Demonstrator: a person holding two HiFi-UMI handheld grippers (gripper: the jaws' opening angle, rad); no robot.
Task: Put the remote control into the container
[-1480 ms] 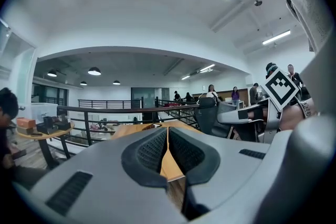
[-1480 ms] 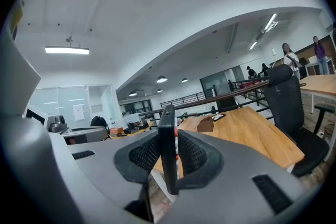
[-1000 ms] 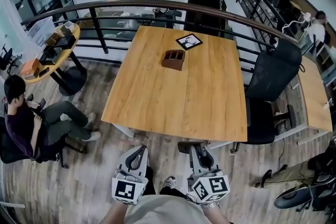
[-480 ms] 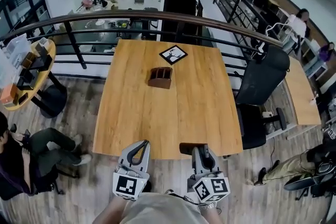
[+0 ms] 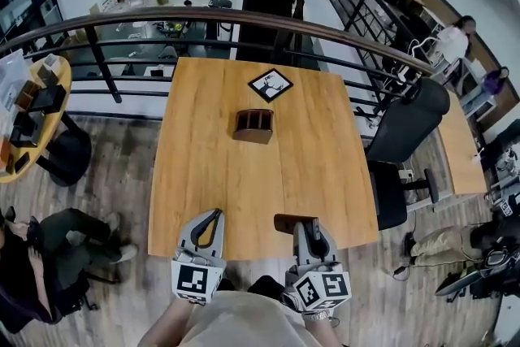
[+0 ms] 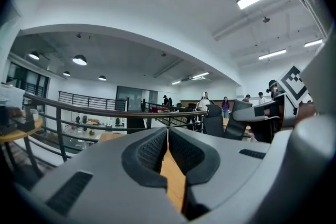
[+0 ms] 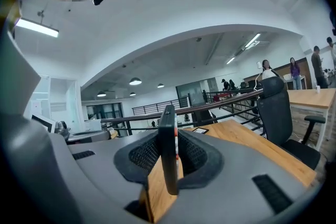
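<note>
One slim remote (image 7: 168,134), probably light, rigid and slippery-shelled, stands on edge, clamped across its flat faces in the right gripper (image 7: 169,162), seemingly a sound hold; the left gripper (image 6: 167,147) has its jaws together, empty; the container (image 5: 253,126) sits well away on the table (image 5: 325,175).

A slim, dark remote control (image 7: 168,149) stands on edge, clamped between the pads of the right tool (image 5: 304,233) at the near edge of the wooden desk (image 5: 244,183). The container (image 5: 253,126), a small brown open-topped box that looks divided into compartments, sits upright on the desk's far half, well apart from the remote control.
</note>
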